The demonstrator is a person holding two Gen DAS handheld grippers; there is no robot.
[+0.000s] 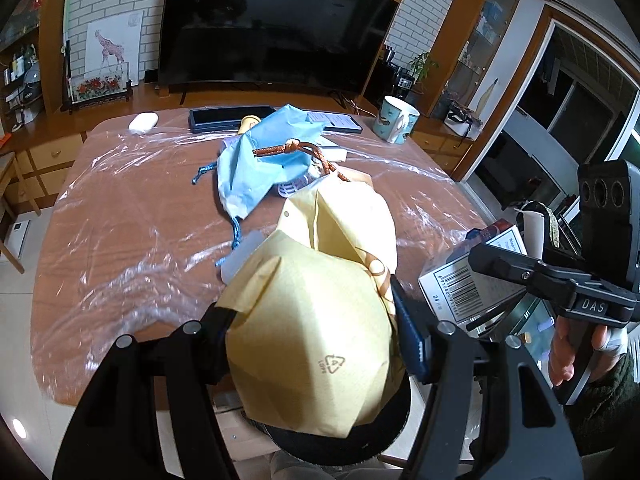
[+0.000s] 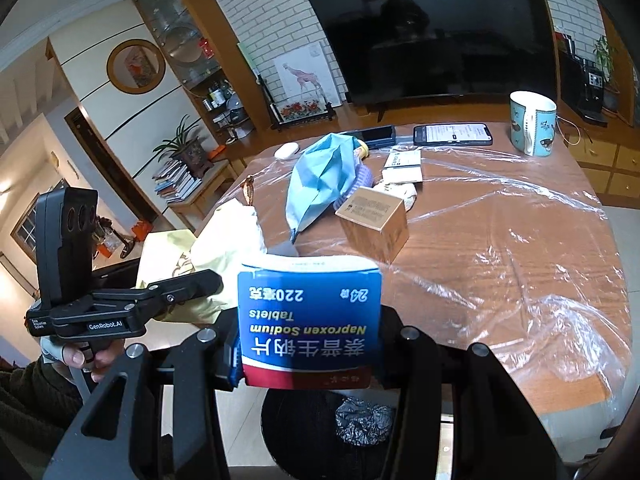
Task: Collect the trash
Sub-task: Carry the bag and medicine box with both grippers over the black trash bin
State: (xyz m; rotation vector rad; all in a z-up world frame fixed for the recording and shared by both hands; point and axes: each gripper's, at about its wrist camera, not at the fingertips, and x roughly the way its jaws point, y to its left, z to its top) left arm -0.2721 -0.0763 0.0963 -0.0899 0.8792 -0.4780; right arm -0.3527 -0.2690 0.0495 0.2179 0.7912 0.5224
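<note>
Below the table edge, only right wrist shows foil (image 2: 364,420); left claw (image 1: 312,344) clamps yellow bag (image 1: 308,332), right claw (image 2: 308,344) tablet box (image 2: 310,320).

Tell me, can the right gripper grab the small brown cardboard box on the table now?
Probably not yet. The right gripper is shut on a blue tablet box, so its jaws are full. Otherwise, the table before the small brown cardboard box looks free.
</note>
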